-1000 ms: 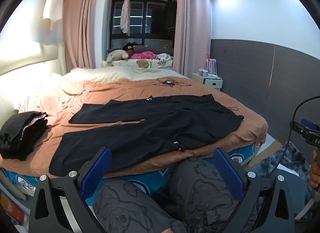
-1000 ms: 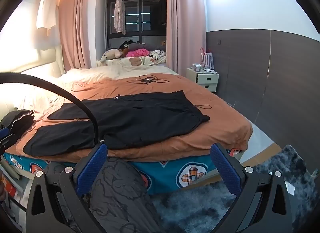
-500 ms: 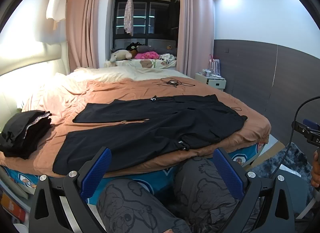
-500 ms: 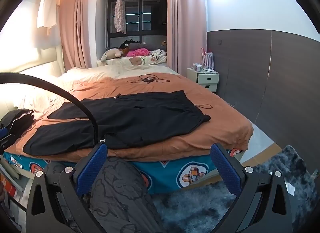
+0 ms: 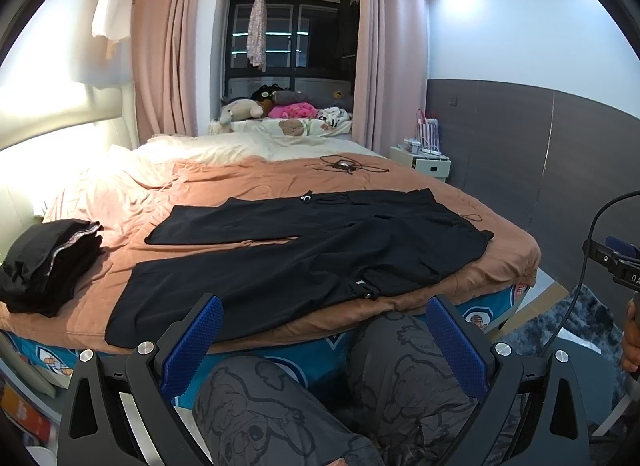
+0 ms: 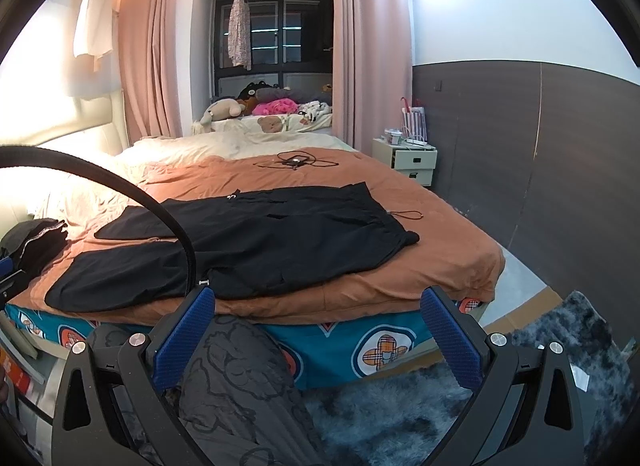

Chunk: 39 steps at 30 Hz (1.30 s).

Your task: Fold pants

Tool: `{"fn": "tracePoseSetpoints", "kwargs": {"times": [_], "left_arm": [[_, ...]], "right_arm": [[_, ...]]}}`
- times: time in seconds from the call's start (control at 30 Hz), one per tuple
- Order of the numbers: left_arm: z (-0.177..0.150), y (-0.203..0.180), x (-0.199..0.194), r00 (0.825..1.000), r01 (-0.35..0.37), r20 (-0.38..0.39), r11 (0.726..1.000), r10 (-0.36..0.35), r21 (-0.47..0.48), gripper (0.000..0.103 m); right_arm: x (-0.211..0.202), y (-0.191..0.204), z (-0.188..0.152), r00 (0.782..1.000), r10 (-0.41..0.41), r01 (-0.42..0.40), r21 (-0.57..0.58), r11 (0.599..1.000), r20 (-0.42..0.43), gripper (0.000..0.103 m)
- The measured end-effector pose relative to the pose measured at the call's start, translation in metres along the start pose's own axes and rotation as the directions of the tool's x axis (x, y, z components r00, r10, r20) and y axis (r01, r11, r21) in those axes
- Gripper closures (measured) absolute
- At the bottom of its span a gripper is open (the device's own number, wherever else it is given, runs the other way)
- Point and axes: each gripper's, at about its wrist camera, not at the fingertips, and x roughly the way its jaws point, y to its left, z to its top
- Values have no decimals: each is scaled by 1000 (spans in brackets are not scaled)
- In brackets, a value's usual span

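Note:
Black pants (image 5: 304,254) (image 6: 256,242) lie spread flat on the orange bedspread (image 5: 248,181) (image 6: 440,238), waistband to the right and both legs running left with a gap between them. My left gripper (image 5: 324,342) is open, held off the near bed edge above the person's knees, with nothing between its blue pads. In the right wrist view my right gripper (image 6: 320,330) is open too, short of the bed's near right corner, holding nothing.
A stack of folded dark clothes (image 5: 48,262) (image 6: 32,242) rests at the bed's left end. A cable bundle (image 5: 344,165) lies farther back on the bed. Soft toys (image 5: 280,109) fill the window ledge. A white nightstand (image 6: 408,157) and a shaggy grey rug (image 6: 440,418) are at the right.
The left wrist view has drifted slightly, so the bed and pants sit a little further right and lower in frame. The right wrist view is almost unchanged. Both grippers stay open.

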Motion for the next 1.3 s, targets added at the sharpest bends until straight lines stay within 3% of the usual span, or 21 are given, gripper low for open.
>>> {"fn": "tracePoseSetpoints", "kwargs": {"times": [1.3], "left_arm": [[5, 0, -11, 998, 50, 22, 998, -51, 38, 0]], "right_arm": [[-2, -3, 0, 1000, 1, -2, 7, 1000, 23, 0]]}}
